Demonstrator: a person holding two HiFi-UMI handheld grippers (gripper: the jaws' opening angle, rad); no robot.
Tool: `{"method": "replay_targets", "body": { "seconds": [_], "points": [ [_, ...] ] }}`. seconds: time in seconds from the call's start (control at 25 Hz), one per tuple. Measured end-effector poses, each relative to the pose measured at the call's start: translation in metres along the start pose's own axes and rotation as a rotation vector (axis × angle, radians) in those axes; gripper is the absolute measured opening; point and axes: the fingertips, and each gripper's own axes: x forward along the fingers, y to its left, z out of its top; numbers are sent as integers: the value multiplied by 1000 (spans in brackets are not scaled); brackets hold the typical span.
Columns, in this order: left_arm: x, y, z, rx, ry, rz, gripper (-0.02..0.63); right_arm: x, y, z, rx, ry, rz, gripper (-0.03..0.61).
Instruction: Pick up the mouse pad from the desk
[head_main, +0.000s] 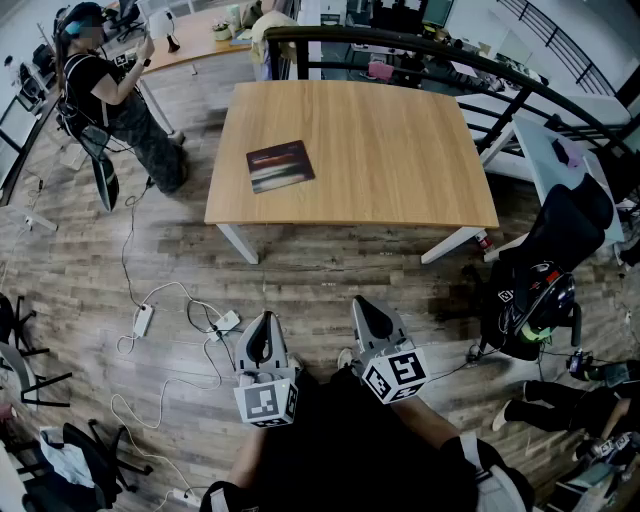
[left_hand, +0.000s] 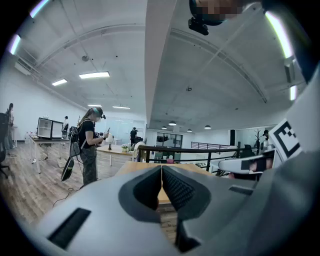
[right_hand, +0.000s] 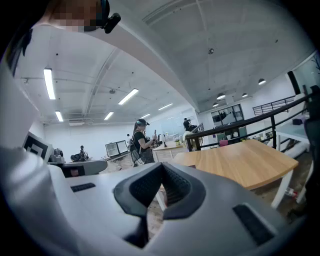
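A dark mouse pad (head_main: 280, 165) with reddish and pale streaks lies flat on the left part of a wooden desk (head_main: 400, 160), well ahead of me. My left gripper (head_main: 266, 322) and right gripper (head_main: 362, 305) are held close to my body over the floor, short of the desk's near edge. Both are shut with nothing between their jaws. In the left gripper view the left gripper (left_hand: 162, 167) points at the desk's edge (left_hand: 131, 168). The right gripper (right_hand: 162, 165) shows the desk (right_hand: 240, 165) to its right.
A person (head_main: 115, 95) stands at the far left beside another desk. Cables and a power strip (head_main: 143, 320) trail over the wood floor at my left. A black office chair (head_main: 545, 270) stands right of the desk, and a black railing (head_main: 420, 50) runs behind it.
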Motion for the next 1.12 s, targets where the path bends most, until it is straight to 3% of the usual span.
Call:
{"method": "replay_targets", "body": {
  "seconds": [0.72, 1.12],
  "points": [
    [-8, 17, -4, -32, 12, -21, 23, 5, 19, -4, 28, -6, -5, 31],
    [-29, 64, -15, -49, 37, -35, 23, 28, 56, -21, 26, 1, -30, 31]
  ]
}}
